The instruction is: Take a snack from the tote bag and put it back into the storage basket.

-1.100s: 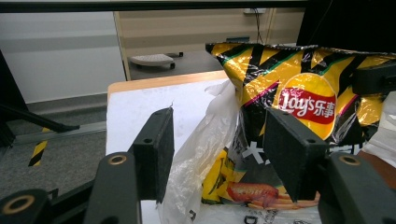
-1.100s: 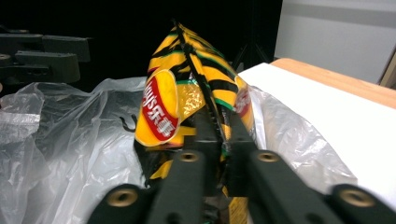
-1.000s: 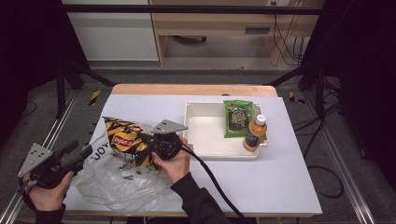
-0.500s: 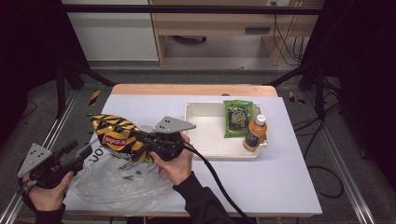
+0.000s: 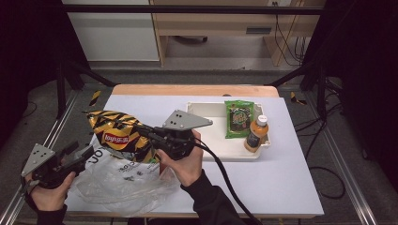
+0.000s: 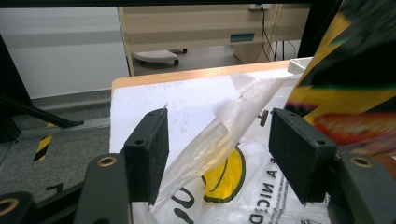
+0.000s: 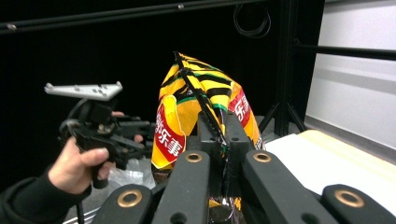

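White tabletop (image 5: 281, 154) with a wooden far edge, dark surroundings. Right gripper (image 5: 143, 132) is clamped on the seam of a yellow-and-black chip bag (image 5: 117, 136), holding it clear of the table, above a clear plastic bag (image 5: 122, 180) lying at the near left. Left gripper (image 5: 82, 154) sits at the table's left edge; its jaws have just been opening and stand apart, with a fold of the plastic bag between them, pads not pressing. White tray (image 5: 206, 112) at right holds a green packet (image 5: 238, 118) and an orange bottle (image 5: 256, 133).
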